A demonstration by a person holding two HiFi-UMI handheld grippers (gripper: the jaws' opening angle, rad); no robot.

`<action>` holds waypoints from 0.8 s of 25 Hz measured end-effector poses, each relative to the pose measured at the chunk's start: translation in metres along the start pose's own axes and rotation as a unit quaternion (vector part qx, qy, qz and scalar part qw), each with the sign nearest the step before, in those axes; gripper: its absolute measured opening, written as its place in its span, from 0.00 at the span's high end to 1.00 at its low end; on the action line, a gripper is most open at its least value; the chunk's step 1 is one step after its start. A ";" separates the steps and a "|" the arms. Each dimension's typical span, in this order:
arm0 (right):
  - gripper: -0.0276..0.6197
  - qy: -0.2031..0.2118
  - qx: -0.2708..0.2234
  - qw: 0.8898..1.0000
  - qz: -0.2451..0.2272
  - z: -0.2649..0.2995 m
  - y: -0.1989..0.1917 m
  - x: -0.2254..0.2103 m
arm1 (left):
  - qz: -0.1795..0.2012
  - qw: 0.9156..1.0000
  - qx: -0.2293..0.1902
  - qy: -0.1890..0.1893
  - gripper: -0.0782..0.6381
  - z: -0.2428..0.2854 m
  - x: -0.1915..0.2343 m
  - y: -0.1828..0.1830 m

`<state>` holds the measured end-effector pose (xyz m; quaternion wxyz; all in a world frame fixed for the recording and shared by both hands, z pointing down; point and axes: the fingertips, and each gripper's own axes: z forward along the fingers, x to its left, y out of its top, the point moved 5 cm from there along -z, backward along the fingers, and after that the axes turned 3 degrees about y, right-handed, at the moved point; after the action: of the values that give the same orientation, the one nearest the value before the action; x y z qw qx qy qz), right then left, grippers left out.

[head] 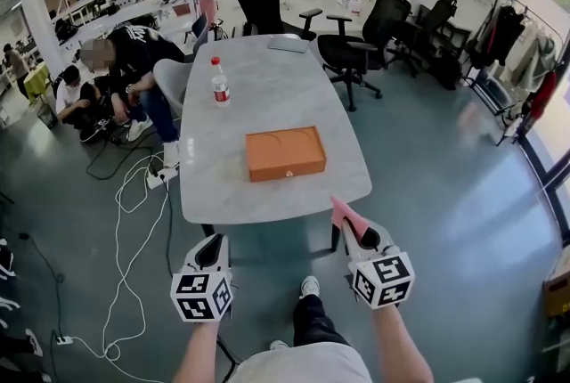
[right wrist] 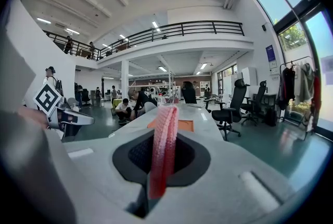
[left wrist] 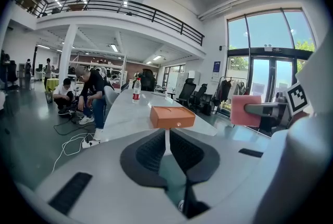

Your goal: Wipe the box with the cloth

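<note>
An orange flat box (head: 285, 152) lies on the grey table (head: 267, 96), near its front end. My right gripper (head: 349, 221) hovers just off the table's front right corner, shut on a folded pink cloth (head: 341, 214) that stands up between its jaws (right wrist: 163, 145). My left gripper (head: 212, 249) hangs below the table's front edge, shut with nothing in it. In the left gripper view the box (left wrist: 171, 116) sits straight ahead and the pink cloth (left wrist: 245, 110) shows at the right. In the right gripper view the box (right wrist: 183, 125) lies behind the cloth.
A water bottle (head: 220, 82) stands on the table's left side and a laptop (head: 287, 44) lies at the far end. Black office chairs (head: 365, 38) ring the far end. People crouch at the left (head: 125, 83). White cables (head: 134, 221) trail over the floor.
</note>
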<state>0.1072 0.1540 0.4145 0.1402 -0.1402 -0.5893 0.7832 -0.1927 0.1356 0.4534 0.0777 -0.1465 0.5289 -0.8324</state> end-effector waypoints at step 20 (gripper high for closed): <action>0.93 0.070 0.012 0.997 0.014 0.152 0.041 -0.110 | -0.010 0.999 0.016 0.046 0.85 0.153 -0.005 0.066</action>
<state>0.1476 -0.0334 0.4217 0.1723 -0.2012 -0.5665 0.7803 -0.1397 -0.0227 0.4542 0.0471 -0.1124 0.5165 -0.8476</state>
